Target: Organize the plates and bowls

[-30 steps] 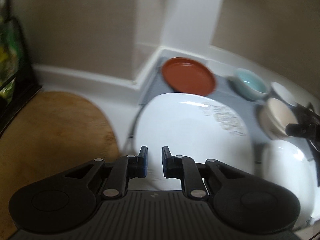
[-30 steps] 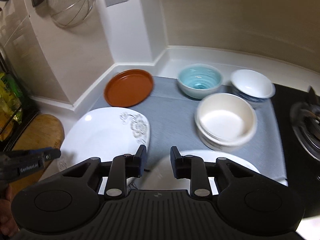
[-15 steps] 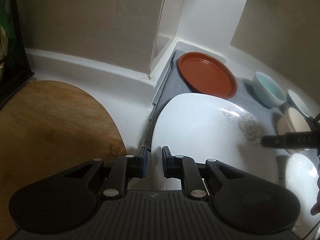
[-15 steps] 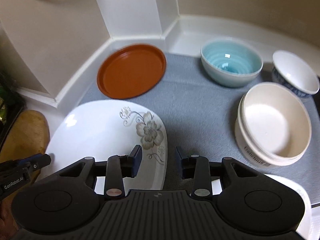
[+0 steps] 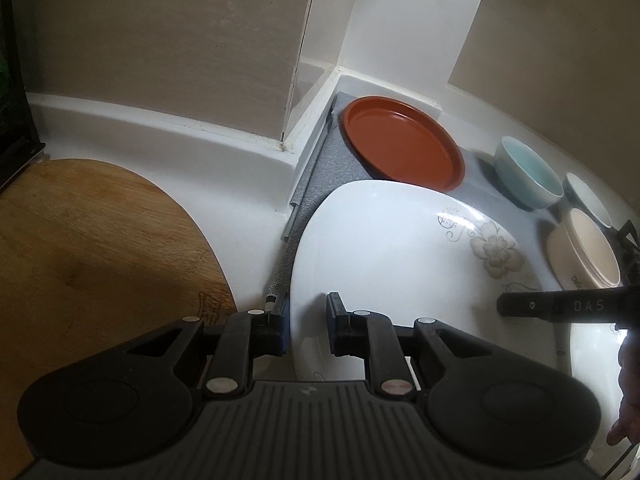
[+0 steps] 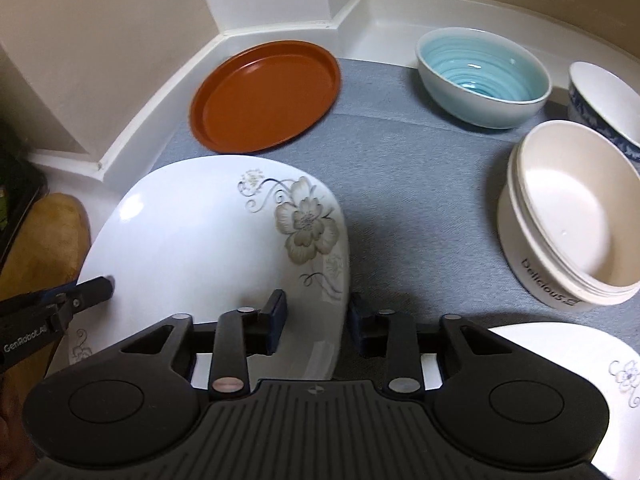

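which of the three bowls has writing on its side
The cream bowl, nearest the right gripper: it has "Delicious" printed on its outer wall. The light blue bowl is plain outside, and the white bowl has a blue pattern, no words.

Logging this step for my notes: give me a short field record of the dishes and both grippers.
surface: grey mat
plates: brown plate at the back; flowered white plate in front; second white plate beside it
bowls: blue bowl, blue-patterned bowl, cream bowl
left gripper: open, astride the flowered plate's left rim
right gripper: open, jaws just been closing, astride its right rim
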The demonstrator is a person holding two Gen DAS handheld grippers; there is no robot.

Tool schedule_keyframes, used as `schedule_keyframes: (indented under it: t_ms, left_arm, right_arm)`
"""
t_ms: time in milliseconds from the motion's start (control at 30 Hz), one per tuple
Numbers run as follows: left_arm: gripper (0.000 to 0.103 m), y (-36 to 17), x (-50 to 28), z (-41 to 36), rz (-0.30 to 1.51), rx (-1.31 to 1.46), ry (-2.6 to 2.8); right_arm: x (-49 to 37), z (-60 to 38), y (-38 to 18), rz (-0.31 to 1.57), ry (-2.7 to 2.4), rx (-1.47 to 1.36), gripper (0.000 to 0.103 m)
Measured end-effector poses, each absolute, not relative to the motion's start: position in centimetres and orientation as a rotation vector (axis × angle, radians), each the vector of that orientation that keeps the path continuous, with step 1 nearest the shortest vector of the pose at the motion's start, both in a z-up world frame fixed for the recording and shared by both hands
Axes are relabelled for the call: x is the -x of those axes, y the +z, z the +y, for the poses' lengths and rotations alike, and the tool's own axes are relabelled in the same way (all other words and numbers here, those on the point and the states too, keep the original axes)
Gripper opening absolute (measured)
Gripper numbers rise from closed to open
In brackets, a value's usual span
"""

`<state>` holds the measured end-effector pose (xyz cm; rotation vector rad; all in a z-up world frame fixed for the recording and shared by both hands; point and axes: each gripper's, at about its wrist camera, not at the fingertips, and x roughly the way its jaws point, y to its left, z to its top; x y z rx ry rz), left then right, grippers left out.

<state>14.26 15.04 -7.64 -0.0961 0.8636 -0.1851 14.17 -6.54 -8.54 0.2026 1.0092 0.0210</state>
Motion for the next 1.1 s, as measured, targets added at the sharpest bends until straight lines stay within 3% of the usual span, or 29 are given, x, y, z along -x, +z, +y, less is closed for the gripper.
schedule_keyframes:
  t_ms: [367, 1100]
  left_arm:
    - [0.018, -6.3, -12.5, 15.1, 0.849, 0.107, -0.154]
    - [0.018, -1.8, -5.2, 10.1, 0.774, 0.08, -0.114]
  right_arm:
    - [-12.8, -7.5, -7.2, 0.935, 0.037, -0.229, 0.024]
    - [-6.3, -10.9, -3.9, 0.832, 0.091, -0.222, 0.023]
